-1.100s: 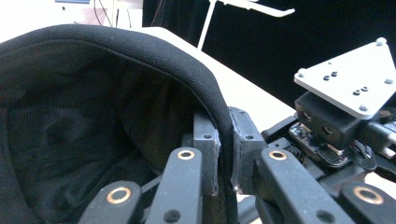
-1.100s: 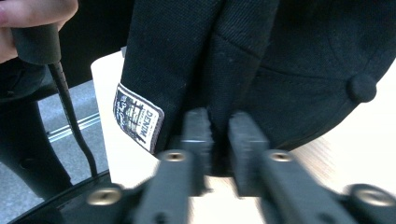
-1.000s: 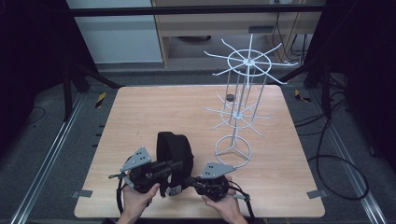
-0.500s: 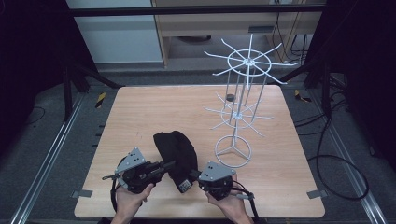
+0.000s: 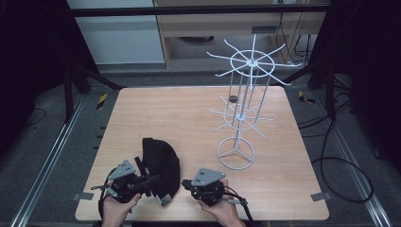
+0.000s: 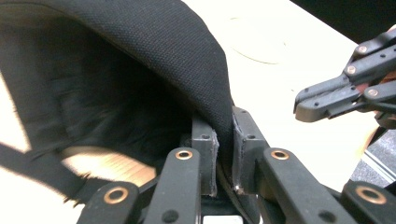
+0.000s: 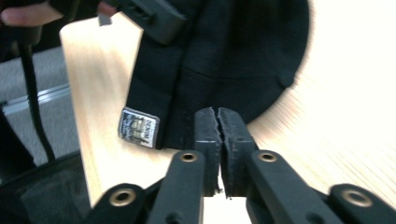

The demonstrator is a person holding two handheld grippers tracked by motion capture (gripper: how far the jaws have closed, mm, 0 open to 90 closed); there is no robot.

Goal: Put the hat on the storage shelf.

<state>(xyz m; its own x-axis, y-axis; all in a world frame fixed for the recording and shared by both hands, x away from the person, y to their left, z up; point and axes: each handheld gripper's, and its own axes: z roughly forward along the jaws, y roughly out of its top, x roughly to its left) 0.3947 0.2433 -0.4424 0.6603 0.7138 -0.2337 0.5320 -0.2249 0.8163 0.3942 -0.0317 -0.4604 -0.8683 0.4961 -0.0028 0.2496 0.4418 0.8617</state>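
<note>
We have open table (image 5: 156, 113) across the far left and middle — room to pass there. On the right the wire rack (image 5: 241, 111) blocks us, its arms spreading wide, and the black cap (image 5: 161, 163) lies between our grippers.

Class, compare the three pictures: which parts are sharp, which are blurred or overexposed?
High view: evenly lit and sharp across the wooden table. Left gripper view: the black cap fabric is crisp, its strap smeared, the tabletop washed pale. Right gripper view: the fingers are sharp, the cap's edge and wood grain blurred, glare at upper right.
</note>
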